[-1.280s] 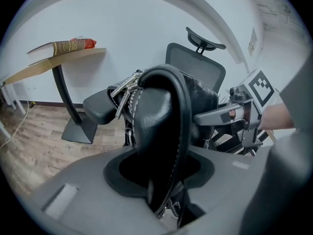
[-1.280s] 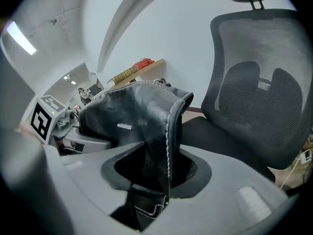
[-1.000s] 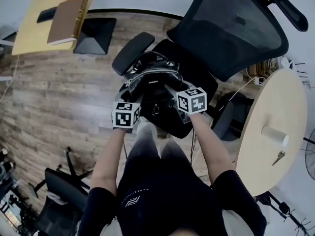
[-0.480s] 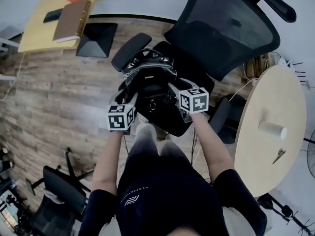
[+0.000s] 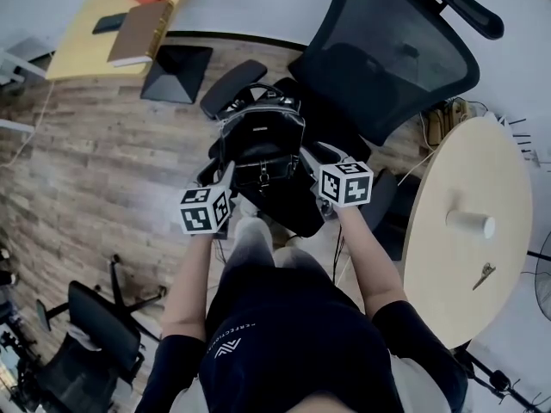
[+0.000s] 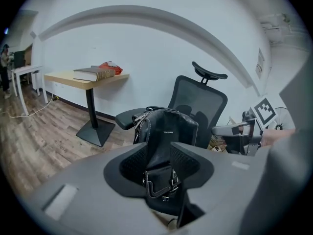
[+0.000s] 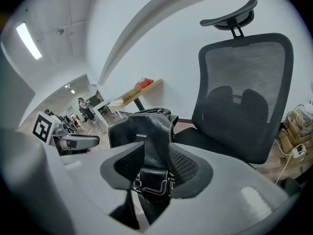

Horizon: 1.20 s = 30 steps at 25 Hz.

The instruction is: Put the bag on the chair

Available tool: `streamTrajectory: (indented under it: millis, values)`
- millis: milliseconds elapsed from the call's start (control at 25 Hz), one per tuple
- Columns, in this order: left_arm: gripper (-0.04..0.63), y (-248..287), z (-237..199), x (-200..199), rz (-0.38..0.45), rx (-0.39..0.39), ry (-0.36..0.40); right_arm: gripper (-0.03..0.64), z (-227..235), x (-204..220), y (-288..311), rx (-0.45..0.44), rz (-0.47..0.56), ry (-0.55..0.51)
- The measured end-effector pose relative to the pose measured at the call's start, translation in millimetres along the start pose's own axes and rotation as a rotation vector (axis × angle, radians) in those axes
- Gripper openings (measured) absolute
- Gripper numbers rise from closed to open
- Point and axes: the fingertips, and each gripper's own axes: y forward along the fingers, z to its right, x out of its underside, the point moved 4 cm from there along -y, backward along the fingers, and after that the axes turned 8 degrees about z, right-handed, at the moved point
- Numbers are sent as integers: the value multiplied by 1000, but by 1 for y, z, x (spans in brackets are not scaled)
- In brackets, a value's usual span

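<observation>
The black leather bag (image 5: 261, 136) stands upright on the seat of the black mesh office chair (image 5: 396, 54). My left gripper (image 5: 225, 172) is at the bag's front left corner and my right gripper (image 5: 312, 156) at its front right, both just short of it. In the left gripper view, the bag (image 6: 168, 131) shows through the gap of my left gripper (image 6: 160, 163). In the right gripper view, the bag (image 7: 142, 131) lies beyond my right gripper (image 7: 155, 163), in front of the chair back (image 7: 249, 92). Both pairs of jaws are closing, and the pads press on nothing.
A yellow table (image 5: 82, 46) with a book (image 5: 145, 31) and a black base (image 5: 176, 71) stands at the far left. On the right is a round wooden table (image 5: 448, 274) with a white cup (image 5: 469, 223). Another chair (image 5: 95, 334) is at the lower left. Cables lie by the wall (image 5: 448, 114).
Both grippers have drawn back from the bag's sides toward the person, the left one farther. The bag stays upright on the seat.
</observation>
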Motion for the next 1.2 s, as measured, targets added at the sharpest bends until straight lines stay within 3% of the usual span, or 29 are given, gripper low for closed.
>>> streamTrajectory:
  millis: [360, 520, 1200]
  values:
    - [108, -29, 20, -12, 70, 15, -20, 94, -17, -6, -25, -22, 67, -6]
    - [86, -35, 27, -15, 79, 28, -12, 5, -19, -6, -33, -2, 91, -5]
    - [15, -44, 23, -14, 63, -33, 2, 2, -25, -3, -38, 3, 48, -18]
